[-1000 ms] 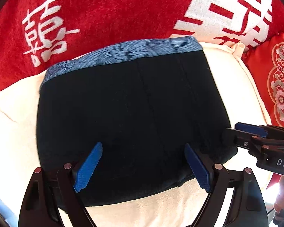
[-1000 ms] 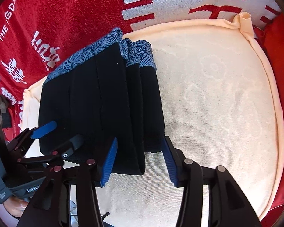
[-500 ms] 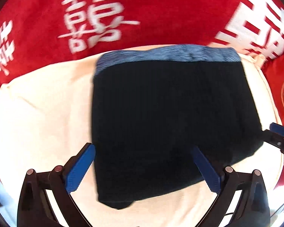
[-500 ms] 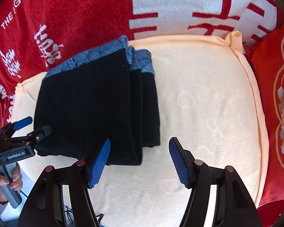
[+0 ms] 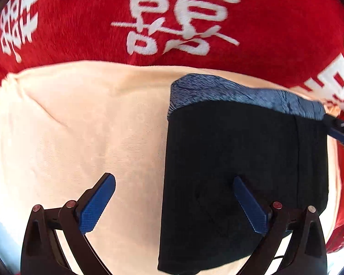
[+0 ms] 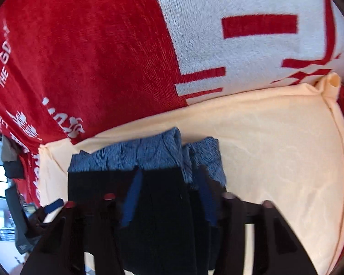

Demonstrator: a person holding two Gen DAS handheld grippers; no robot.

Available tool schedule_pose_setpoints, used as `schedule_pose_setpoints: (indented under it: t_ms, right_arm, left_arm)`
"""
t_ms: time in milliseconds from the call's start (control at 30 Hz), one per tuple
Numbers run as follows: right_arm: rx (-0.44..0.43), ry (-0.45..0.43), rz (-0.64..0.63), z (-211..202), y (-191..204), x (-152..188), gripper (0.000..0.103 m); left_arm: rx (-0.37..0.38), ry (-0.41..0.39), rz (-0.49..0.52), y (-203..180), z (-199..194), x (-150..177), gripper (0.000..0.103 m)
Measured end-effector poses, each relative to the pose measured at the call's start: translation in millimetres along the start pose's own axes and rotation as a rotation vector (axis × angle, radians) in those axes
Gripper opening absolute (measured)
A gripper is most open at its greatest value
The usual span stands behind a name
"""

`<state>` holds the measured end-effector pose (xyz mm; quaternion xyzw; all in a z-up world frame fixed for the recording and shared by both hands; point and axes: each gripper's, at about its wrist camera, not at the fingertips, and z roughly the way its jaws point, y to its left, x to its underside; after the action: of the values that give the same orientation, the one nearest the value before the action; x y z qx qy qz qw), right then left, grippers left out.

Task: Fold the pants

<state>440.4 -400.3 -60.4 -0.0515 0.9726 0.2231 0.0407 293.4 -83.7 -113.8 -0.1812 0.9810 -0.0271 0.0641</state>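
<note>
The folded black pants (image 5: 245, 171) with a blue patterned waistband (image 5: 240, 94) lie on the cream cushion (image 5: 80, 126). My left gripper (image 5: 174, 204) is open and empty, low over the pants' left edge; its right finger is above the black fabric, its left above bare cushion. In the right wrist view the pants (image 6: 153, 217) lie folded in layers with the waistband (image 6: 149, 153) at the far end. My right gripper (image 6: 169, 197) is open just above the pants near the waistband. The right gripper's tip also shows in the left wrist view (image 5: 341, 133).
A red blanket with white characters (image 5: 172, 18) rises behind the cushion, also in the right wrist view (image 6: 103, 57). The cushion's corner seam (image 6: 330, 84) is at far right. The left gripper's tip (image 6: 54, 205) shows at lower left.
My left gripper has moved left, so the pants now lie at the right of its view. My right gripper has moved forward over the pants toward the waistband. Both stay open.
</note>
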Motion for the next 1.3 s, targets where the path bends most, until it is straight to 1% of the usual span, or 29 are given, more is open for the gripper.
schedule_pose_setpoints:
  t_ms: [67,133,167,233,267,300,367,500,533,567,600,667,733,800,867,967,1000,1100,1200,1300]
  right_arm:
    - [0.022,0.013,-0.020,3,3,-5,0.014]
    - [0.037,0.013,-0.056,2,5,-5,0.010]
    - [0.082,0.021,-0.081,4,5,-4,0.006]
    - [0.142,0.045,-0.101,11,0,-2,0.006]
    - [0.197,0.063,-0.096,15,-6,-1,0.005]
    - [0.203,0.066,-0.087,15,-10,0,0.005]
    - [0.168,0.064,-0.045,8,-18,7,0.005]
    - [0.127,0.055,-0.033,-13,-14,27,0.007]
    - [0.115,0.045,-0.043,-17,-9,31,0.008]
    - [0.107,0.036,-0.056,-20,-3,35,0.015]
    - [0.103,0.031,-0.066,-24,3,39,0.030]
    - [0.108,0.039,-0.098,-22,13,45,0.045]
    - [0.167,0.069,-0.141,-15,18,53,0.045]
    - [0.204,0.117,-0.147,-2,14,62,0.044]
    - [0.193,0.121,-0.115,-1,6,71,0.044]
    - [0.175,0.102,-0.102,-10,2,81,0.044]
    - [0.173,0.101,-0.096,-12,1,83,0.044]
    - [0.166,0.104,-0.072,-19,-1,91,0.045]
    - [0.158,0.115,-0.051,-26,-4,95,0.049]
    - [0.152,0.118,-0.030,-28,-8,99,0.054]
  left_arm:
    - [0.012,-0.007,-0.008,-4,2,-6,0.103]
    - [0.011,-0.027,-0.004,0,0,-8,0.103]
    - [0.021,-0.027,-0.008,3,1,-8,0.103]
    - [0.042,-0.013,-0.026,8,5,-9,0.103]
    - [0.045,-0.007,-0.037,11,5,-9,0.103]
    - [0.046,-0.010,-0.041,13,3,-9,0.103]
    - [0.035,-0.032,-0.037,15,-3,-10,0.103]
    - [0.032,-0.074,-0.045,26,-14,-20,0.103]
    - [0.031,-0.081,-0.050,28,-14,-24,0.103]
    - [0.022,-0.084,-0.056,30,-14,-28,0.103]
    - [0.013,-0.081,-0.064,32,-12,-32,0.103]
    - [0.012,-0.063,-0.065,32,-4,-35,0.103]
    - [0.002,-0.037,-0.042,25,6,-32,0.103]
    - [-0.032,-0.057,-0.010,17,7,-26,0.103]
    - [-0.029,-0.064,-0.005,16,5,-24,0.103]
    - [-0.008,-0.047,-0.027,23,4,-21,0.103]
    - [-0.007,-0.047,-0.026,19,5,-20,0.103]
    - [-0.020,-0.049,-0.001,18,2,-13,0.103]
    - [-0.020,-0.044,0.018,-4,1,-10,0.103]
    - [-0.008,-0.030,0.027,-10,-1,-5,0.103]
